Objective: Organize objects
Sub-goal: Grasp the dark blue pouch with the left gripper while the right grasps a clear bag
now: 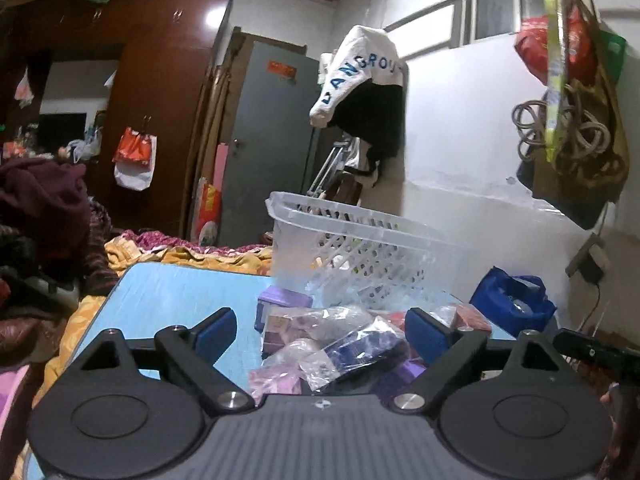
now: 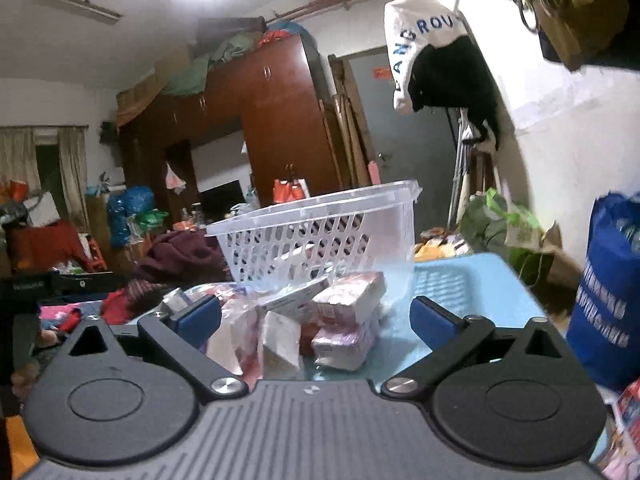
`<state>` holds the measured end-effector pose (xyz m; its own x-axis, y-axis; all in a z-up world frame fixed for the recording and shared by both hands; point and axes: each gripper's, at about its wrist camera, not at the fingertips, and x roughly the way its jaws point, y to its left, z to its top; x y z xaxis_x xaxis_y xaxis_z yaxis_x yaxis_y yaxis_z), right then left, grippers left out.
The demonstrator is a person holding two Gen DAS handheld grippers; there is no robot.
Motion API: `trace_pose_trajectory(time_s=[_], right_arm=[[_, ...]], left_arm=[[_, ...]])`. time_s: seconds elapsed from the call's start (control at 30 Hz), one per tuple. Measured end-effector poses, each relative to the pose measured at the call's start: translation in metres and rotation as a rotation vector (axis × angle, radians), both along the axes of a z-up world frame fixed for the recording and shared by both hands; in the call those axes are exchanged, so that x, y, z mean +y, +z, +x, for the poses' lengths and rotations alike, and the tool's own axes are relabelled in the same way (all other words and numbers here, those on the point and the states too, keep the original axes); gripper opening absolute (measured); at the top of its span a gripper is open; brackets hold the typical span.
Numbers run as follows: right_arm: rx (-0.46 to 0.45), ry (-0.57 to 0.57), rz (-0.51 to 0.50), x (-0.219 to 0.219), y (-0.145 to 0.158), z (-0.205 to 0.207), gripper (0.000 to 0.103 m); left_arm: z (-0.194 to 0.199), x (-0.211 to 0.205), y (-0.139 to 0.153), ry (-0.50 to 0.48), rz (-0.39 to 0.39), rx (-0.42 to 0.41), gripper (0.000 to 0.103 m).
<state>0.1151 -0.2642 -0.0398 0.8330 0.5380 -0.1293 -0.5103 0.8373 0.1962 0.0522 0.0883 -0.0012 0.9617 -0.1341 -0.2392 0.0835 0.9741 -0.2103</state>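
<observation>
Standing on a light blue tabletop [image 1: 172, 292], a clear slotted plastic basket [image 1: 360, 248] sits tilted at the far side, a few items dimly visible through its slots. Just in front of it lies a heap of small pink, purple and white boxes and clear plastic packets [image 2: 328, 320], touching the basket's base. The left gripper [image 1: 320, 336] and right gripper [image 2: 316, 322] both stand spread wide before the heap, blue pads pressing on nothing. A dark blue bag [image 1: 516, 300] sits beside the table.
</observation>
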Motion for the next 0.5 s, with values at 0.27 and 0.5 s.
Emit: trace_pose_trajectory(time_s=[0.27,0.5], right_arm=[[-0.006,0.023,-0.013,0.003,0.0,-0.003,0.103],[-0.007,0.032,-0.039,0.009,-0.003,-0.004,0.103]], left_arm=[[-0.004,0.001,-0.007,0.003,0.002,0.007,0.093],[0.001,-0.009,-0.016,-0.016,0.021,0.037,0.093]])
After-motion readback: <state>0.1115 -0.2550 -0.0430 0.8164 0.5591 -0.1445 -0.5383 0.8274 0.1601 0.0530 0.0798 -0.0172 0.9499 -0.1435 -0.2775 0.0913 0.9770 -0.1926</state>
